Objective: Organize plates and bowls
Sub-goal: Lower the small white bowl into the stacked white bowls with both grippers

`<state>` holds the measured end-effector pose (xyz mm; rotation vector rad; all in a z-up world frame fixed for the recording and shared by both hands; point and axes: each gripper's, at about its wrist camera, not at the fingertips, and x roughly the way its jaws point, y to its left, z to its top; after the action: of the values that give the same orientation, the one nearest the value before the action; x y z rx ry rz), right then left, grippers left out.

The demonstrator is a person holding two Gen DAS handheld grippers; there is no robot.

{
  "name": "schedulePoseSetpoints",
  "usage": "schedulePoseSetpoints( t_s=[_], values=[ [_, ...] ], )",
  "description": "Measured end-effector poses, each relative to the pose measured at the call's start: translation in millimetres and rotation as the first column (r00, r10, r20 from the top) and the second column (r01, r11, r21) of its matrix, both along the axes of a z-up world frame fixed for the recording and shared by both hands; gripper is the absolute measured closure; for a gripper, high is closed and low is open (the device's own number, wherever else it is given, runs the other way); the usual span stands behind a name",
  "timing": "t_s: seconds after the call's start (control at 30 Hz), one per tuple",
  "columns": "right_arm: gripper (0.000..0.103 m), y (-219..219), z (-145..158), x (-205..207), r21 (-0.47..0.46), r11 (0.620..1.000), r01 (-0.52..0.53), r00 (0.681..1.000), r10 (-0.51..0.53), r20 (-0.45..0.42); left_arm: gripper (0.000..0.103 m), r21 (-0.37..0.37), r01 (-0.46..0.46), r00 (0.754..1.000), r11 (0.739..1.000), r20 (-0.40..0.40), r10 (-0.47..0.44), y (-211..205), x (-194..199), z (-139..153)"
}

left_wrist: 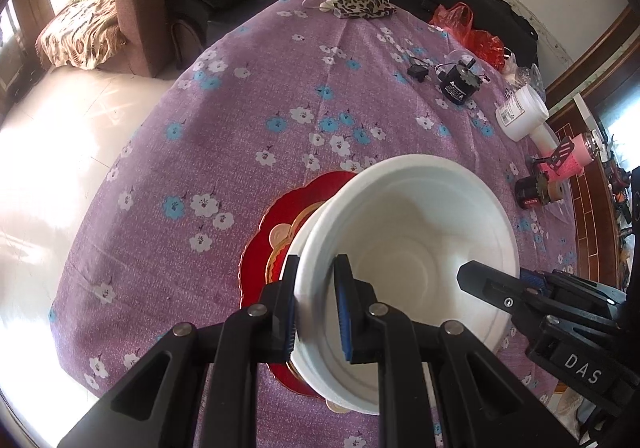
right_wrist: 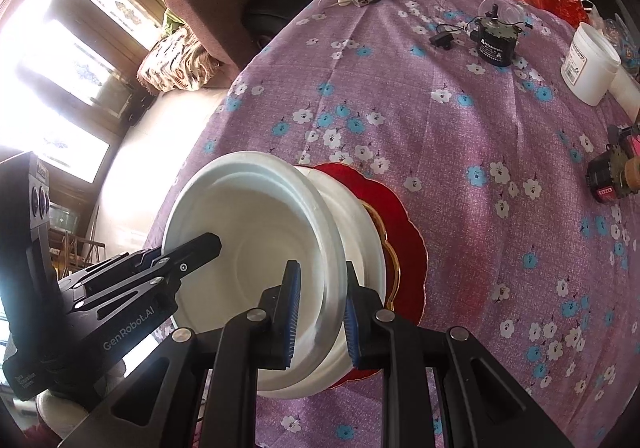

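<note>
A white foam bowl (left_wrist: 416,232) sits nested in another white bowl on a stack of plates, the lowest a red scalloped plate (left_wrist: 264,244), on the purple flowered tablecloth (left_wrist: 240,120). My left gripper (left_wrist: 316,308) is shut on the bowl's near-left rim, one finger inside and one outside. My right gripper (right_wrist: 320,312) is shut on the opposite rim of the bowl (right_wrist: 256,232), above the red plate (right_wrist: 404,248). Each gripper shows in the other's view, the right (left_wrist: 496,288) and the left (right_wrist: 188,256).
At the table's far right stand a black motor (left_wrist: 460,84), a white jar (left_wrist: 520,112), a red plastic bag (left_wrist: 468,28) and a small red and black device (left_wrist: 540,188). A leopard pouch (left_wrist: 360,8) and white gloves lie at the far edge. A brown sofa (left_wrist: 132,0) stands beyond.
</note>
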<state>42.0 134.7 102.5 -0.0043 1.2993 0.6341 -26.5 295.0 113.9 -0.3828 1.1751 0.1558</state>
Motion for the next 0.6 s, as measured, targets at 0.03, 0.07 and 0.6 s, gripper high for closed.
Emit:
schedulePoseSetpoints(
  t_s=[0.03, 0.07, 0.6],
  values=[
    [0.081, 0, 1, 0, -0.004, 1.0, 0.001, 1.0, -0.001, 0.006, 0.087, -0.001, 0.001, 1.0, 1.0, -0.001, -0.001, 0, 0, 0],
    [0.081, -1, 1, 0, -0.006, 1.0, 0.004, 1.0, -0.003, 0.01, 0.087, -0.002, 0.005, 1.0, 1.0, -0.003, -0.005, -1, 1, 0],
    [0.081, -6, -4, -3, -0.007, 1.0, 0.016, 1.0, -0.016, 0.001, 0.087, 0.059, 0.039, 0.999, 0.998, -0.017, -0.038, -13, -3, -2]
  ],
)
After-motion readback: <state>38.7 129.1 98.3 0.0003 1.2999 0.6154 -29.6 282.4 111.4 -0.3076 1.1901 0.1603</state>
